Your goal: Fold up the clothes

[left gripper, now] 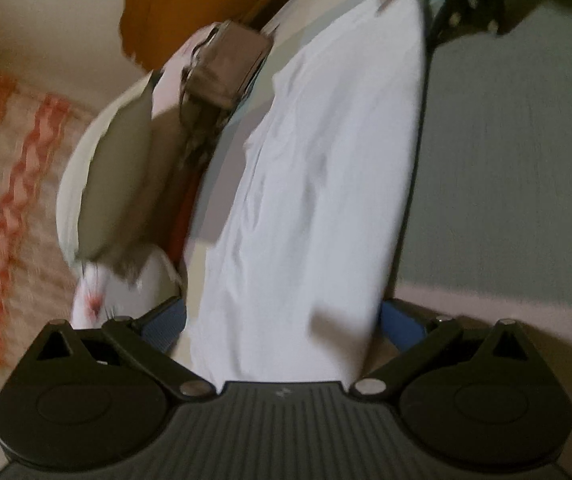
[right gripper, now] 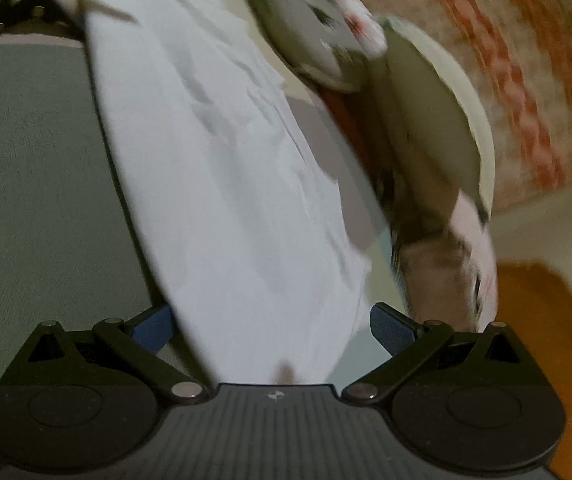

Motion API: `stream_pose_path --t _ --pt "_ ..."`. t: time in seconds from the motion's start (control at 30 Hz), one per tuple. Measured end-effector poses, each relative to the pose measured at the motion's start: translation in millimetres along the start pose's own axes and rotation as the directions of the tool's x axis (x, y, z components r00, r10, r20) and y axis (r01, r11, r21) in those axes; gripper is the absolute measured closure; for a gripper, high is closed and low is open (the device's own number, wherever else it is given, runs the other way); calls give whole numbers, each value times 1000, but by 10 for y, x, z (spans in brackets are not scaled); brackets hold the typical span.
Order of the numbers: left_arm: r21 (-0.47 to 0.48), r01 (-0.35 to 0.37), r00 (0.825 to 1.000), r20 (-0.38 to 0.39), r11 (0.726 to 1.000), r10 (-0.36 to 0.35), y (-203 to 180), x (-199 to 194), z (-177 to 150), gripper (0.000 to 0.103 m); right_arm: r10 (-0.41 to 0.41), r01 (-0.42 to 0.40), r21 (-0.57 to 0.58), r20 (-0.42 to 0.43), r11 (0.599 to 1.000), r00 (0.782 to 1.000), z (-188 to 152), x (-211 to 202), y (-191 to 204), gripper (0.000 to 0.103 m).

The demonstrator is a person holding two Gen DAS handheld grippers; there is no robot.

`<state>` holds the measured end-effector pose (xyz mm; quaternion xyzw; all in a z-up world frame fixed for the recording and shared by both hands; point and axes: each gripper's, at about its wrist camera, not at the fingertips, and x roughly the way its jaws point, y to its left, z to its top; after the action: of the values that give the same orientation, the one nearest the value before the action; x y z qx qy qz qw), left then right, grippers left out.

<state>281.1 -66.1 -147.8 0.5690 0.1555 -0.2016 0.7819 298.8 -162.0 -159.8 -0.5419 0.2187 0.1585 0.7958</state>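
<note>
A white cloth (left gripper: 326,180) stretches through the air from my left gripper (left gripper: 284,320) up to my right gripper (left gripper: 470,4) at the top right. In the right wrist view the same cloth (right gripper: 226,180) runs from my right gripper (right gripper: 272,320) to the left gripper (right gripper: 18,4) at the top left. On each gripper the blue pads (left gripper: 166,324) (right gripper: 390,324) stand wide apart. The cloth fills the gap between them and reaches back to the gripper body. It hides the fingertips. Both views are blurred.
A grey-green surface (left gripper: 518,160) (right gripper: 38,180) lies under the cloth. Beside the cloth are grey and white pillows (left gripper: 114,184) (right gripper: 434,132) and a brownish bundle (left gripper: 226,68). Past them is an orange-patterned cover (left gripper: 10,208) (right gripper: 526,80). Orange wood (left gripper: 190,4) (right gripper: 546,320) shows beyond.
</note>
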Motion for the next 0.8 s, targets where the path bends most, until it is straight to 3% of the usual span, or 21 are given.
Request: stream_pose_path --t 0.17,0.3,0.4,0.53,0.63,0.8 --pt "17 -4 999 41 1000 3 -47 112 216 1 0 0 -5 70 1000 998 283 78 45 0" --pt "29 -15 1000 26 999 14 0 123 123 0 -7 9 -23 83 1000 997 277 116 43 0" --pt "42 -53 998 -36 998 54 54 110 -108 0 -57 58 -49 24 997 998 51 128 -30 0" --pt "-39 -57 992 -112 998 53 172 130 -285 0 -94 94 -4 -54 996 994 -266 150 -170 0" --pt "18 -75 993 -91 997 77 107 164 -148 1 -106 106 -11 -49 994 993 -191 153 -149 0" --pt "53 -65 997 -47 996 67 62 259 145 2 -97 100 -69 40 993 994 108 171 9 0"
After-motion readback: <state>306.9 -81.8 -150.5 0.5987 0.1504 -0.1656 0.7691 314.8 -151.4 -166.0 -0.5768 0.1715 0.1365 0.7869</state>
